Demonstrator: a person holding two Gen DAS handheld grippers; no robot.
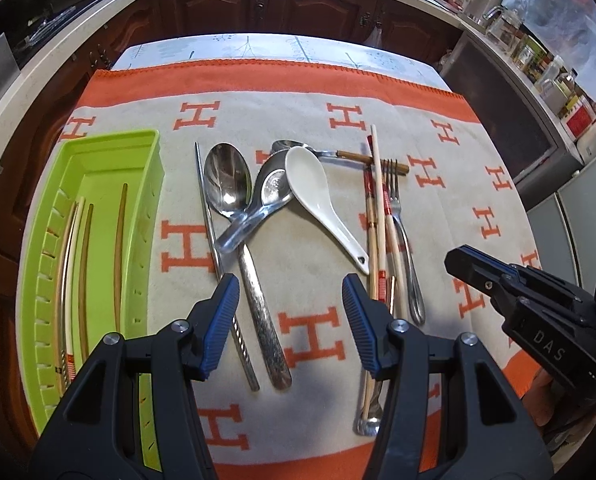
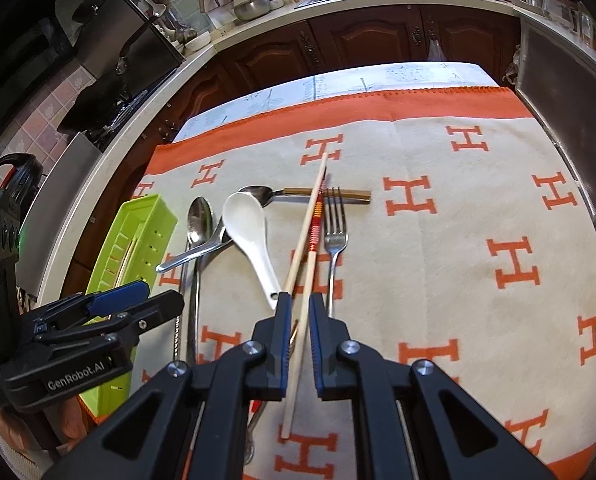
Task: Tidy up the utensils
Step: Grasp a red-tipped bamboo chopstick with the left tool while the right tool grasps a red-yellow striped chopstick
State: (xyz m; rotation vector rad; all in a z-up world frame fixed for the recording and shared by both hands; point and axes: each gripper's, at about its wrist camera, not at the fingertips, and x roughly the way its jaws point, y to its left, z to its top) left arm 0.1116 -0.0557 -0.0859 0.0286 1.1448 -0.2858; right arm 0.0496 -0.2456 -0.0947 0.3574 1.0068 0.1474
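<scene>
At the table's left edge the green tray [image 1: 98, 168] already holds several chopsticks, so it looks to be the sorting spot. The left gripper [image 1: 290, 320] hovers with jaws spread and empty over the spoons [image 1: 228, 178] mid-table. Rightward, the right gripper [image 2: 299, 336] pinches a chopstick [image 2: 303, 276] beside the fork [image 2: 335, 236], probably bound for the tray.

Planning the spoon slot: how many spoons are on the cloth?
4: a large steel spoon, a metal soup spoon lying across it, a white spoon, and a wooden-handled spoon behind. None seem hidden.
</scene>
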